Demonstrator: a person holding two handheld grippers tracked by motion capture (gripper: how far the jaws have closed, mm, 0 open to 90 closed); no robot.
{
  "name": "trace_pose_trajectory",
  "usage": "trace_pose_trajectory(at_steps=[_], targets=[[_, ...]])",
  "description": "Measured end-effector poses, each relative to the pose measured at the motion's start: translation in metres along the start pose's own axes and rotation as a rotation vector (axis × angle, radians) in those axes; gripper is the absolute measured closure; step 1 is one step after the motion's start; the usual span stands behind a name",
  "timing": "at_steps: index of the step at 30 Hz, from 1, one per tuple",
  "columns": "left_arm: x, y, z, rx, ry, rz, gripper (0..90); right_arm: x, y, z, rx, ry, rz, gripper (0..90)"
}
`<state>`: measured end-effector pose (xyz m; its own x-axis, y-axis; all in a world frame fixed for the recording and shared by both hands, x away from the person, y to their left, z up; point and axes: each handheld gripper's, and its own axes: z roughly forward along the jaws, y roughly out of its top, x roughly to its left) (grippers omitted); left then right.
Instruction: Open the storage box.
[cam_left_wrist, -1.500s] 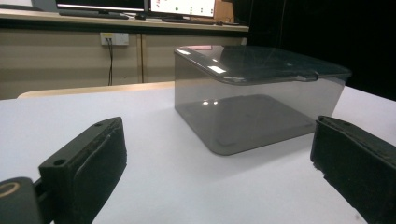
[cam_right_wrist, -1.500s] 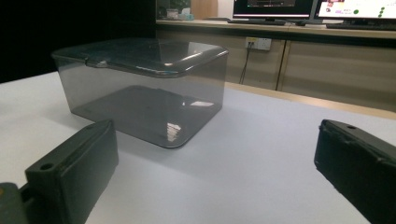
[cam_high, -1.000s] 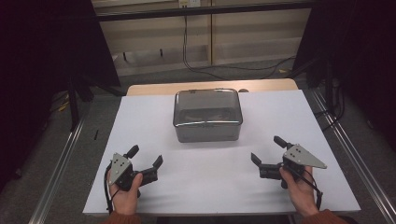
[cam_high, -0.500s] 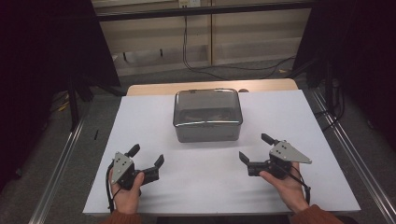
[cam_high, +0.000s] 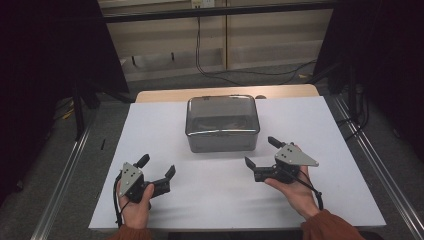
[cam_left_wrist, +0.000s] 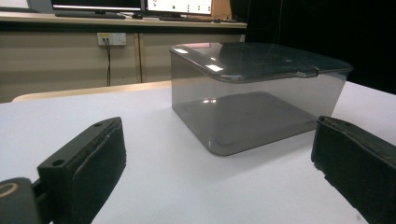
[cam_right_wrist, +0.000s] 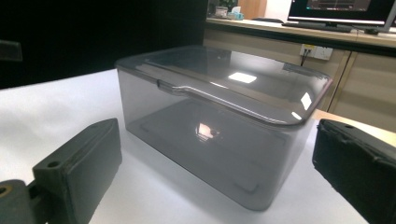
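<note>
The white surface (cam_high: 220, 200) carries a grey see-through box (cam_high: 222, 125) near its far edge, lid on, nothing visible inside. The right gripper (cam_high: 264, 157) has moved in toward the box's near right corner, fingers spread wide. The left gripper (cam_high: 156, 168) stays back at the near left, fingers also apart, with bare room between them.
</note>
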<state>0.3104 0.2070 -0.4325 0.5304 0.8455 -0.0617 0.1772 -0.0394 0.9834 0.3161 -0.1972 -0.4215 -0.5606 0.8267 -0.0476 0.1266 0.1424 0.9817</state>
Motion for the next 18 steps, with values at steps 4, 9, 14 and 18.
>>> trace_pose_trajectory(at_steps=[4,9,14,18], targets=[[-0.001,0.000,0.001,0.000,-0.004,-0.002,3.1,0.002,0.004,0.007,-0.006,-0.004,-0.031,1.6],[-0.001,0.000,0.001,0.003,0.001,-0.004,3.1,0.001,0.008,0.016,-0.007,-0.016,-0.076,2.6],[0.000,0.000,0.001,0.008,-0.002,0.001,3.1,0.002,0.009,0.025,0.000,-0.024,-0.088,3.1],[0.001,0.000,0.001,0.008,-0.001,0.002,3.1,0.002,0.010,0.030,-0.003,-0.023,-0.106,3.3]])
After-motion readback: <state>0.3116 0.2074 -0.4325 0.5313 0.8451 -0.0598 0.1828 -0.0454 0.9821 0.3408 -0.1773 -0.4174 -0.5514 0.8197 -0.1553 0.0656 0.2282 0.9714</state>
